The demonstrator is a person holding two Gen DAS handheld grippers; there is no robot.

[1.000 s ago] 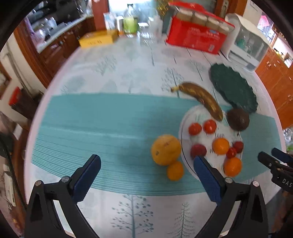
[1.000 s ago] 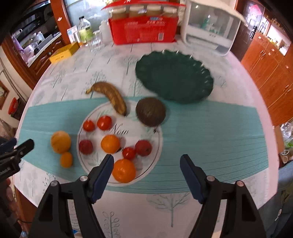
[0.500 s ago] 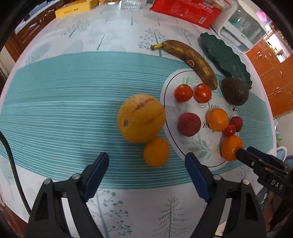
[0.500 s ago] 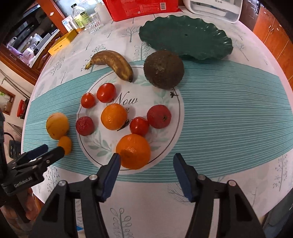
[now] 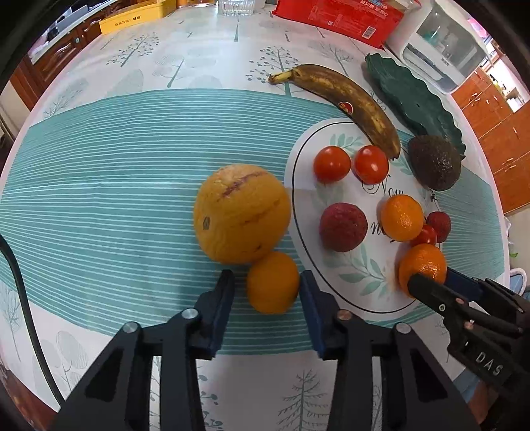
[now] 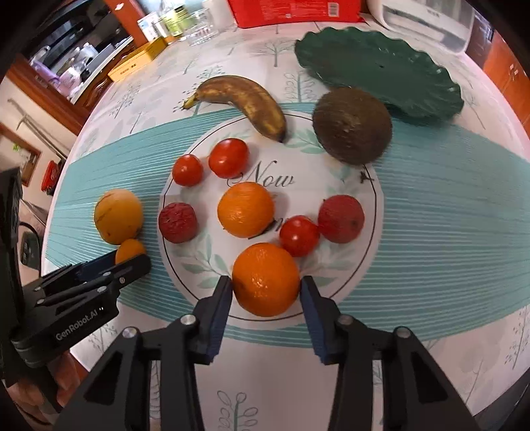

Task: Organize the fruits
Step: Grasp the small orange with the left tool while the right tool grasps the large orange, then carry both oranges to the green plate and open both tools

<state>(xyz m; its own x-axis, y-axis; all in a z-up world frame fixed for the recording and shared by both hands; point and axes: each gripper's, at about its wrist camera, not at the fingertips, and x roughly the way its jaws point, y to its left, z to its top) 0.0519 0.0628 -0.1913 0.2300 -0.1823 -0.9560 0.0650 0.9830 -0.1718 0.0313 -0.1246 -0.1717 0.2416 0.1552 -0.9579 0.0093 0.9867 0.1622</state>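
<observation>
My left gripper [image 5: 267, 288] is open around a small orange [image 5: 272, 282] that lies on the teal runner just in front of a large yellow-orange fruit [image 5: 241, 214]; a small gap shows at each finger. My right gripper [image 6: 265, 288] is open around a bigger orange [image 6: 266, 279] at the near rim of the white plate [image 6: 331, 185]; its left pad is at the skin, its right pad a little off. The plate also holds tomatoes [image 6: 228, 158], another orange [image 6: 245, 209] and dark red fruits [image 6: 178, 222]. A brown banana [image 6: 246, 101] and an avocado [image 6: 352, 126] lie at its far rim.
An empty dark green leaf-shaped plate [image 6: 381, 69] lies behind the avocado. A red box [image 5: 338, 16], a white appliance [image 5: 444, 53], a yellow box [image 5: 132, 16] and glassware stand at the table's far edge. The table's near edge is close under both grippers.
Both grippers have moved forward and down and have narrowed. The left now brackets the small orange, the right the bigger orange. No fruit has moved.
</observation>
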